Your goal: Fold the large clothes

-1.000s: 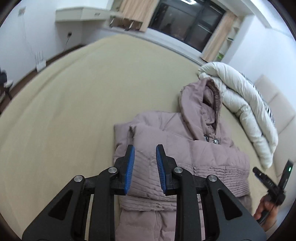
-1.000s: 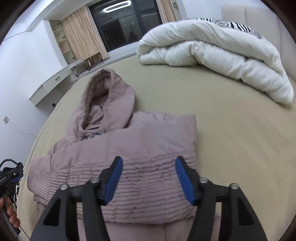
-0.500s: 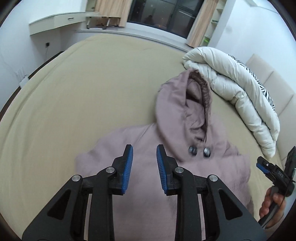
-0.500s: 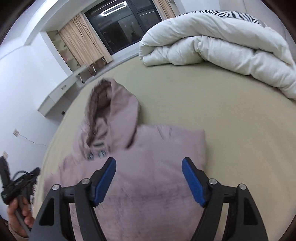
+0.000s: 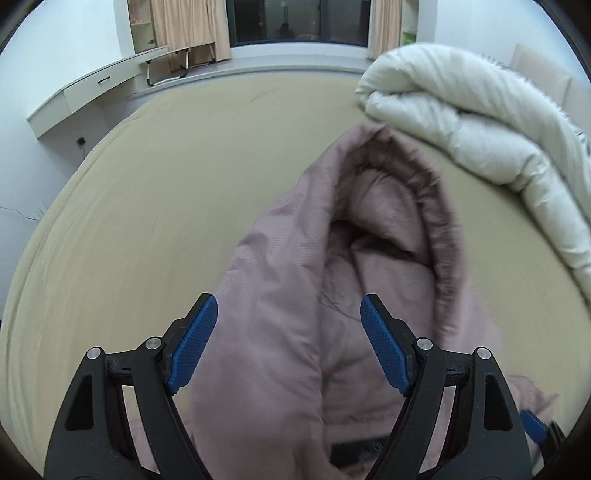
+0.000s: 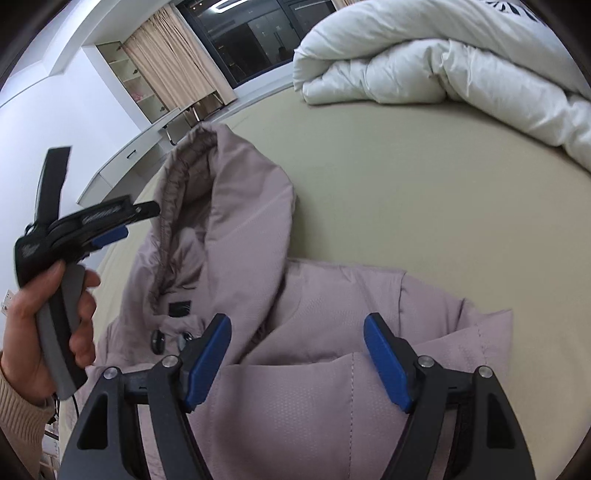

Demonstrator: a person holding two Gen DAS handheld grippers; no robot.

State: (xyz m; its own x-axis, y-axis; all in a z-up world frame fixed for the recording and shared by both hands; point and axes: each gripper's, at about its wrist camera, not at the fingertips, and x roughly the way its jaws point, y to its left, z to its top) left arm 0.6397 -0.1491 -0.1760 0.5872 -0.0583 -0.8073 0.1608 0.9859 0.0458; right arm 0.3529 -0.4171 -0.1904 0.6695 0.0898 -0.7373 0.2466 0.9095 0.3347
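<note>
Hood (image 5: 373, 229) work comes next: the mauve padded jacket (image 6: 332, 369) lies partly folded on the beige bed (image 6: 424, 184), its hood pointing toward the window. Your left gripper (image 5: 288, 347) is opening over the hood with nothing pinched. Your right gripper (image 6: 297, 363) is opening too and hovers empty above the shoulder. Take the hood by its fur-trimmed rim, I'd say, and lay it flat over the body. A rolled white duvet (image 6: 461, 62) sits close by the hood; curtains (image 5: 184, 29) and a desk (image 5: 92, 88) lie beyond.
</note>
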